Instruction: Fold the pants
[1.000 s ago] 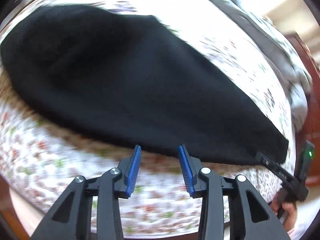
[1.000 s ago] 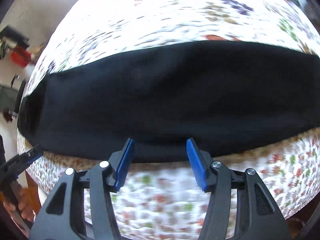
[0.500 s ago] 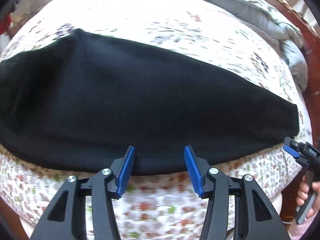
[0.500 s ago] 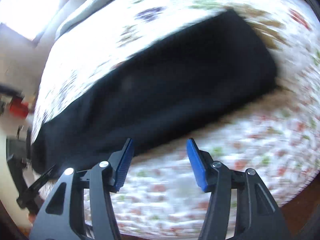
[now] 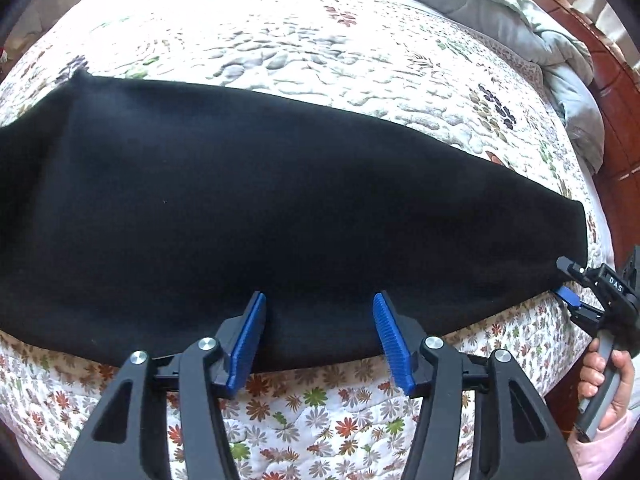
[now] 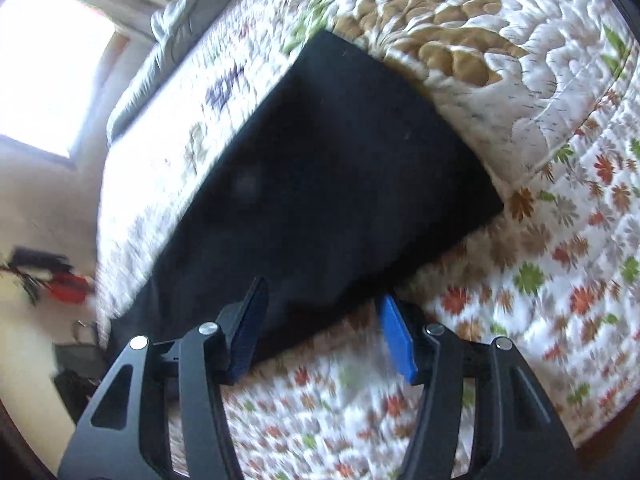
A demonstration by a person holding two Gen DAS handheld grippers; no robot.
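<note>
Where gripper (image 5: 320, 336) gapes, pants (image 5: 280, 216) lie.

- Left wrist view: low over bed's near edge, facing across the black pants (image 5: 280, 208) lengthwise span toward grey duvet (image 5: 520, 28); close.
- Right wrist view: near one end of pants (image 6: 340, 184), tilted, looking along them toward window (image 6: 48, 64); blurred.
- Shared: pants, floral quilt (image 5: 320, 400); right gripper (image 5: 570, 286) shows in left view.

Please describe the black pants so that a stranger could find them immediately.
A flowered quilt covers the bed. The black pants lie flat along its near edge as one long band. Nothing else on the bed is plain black; the rumpled blanket behind is grey.
</note>
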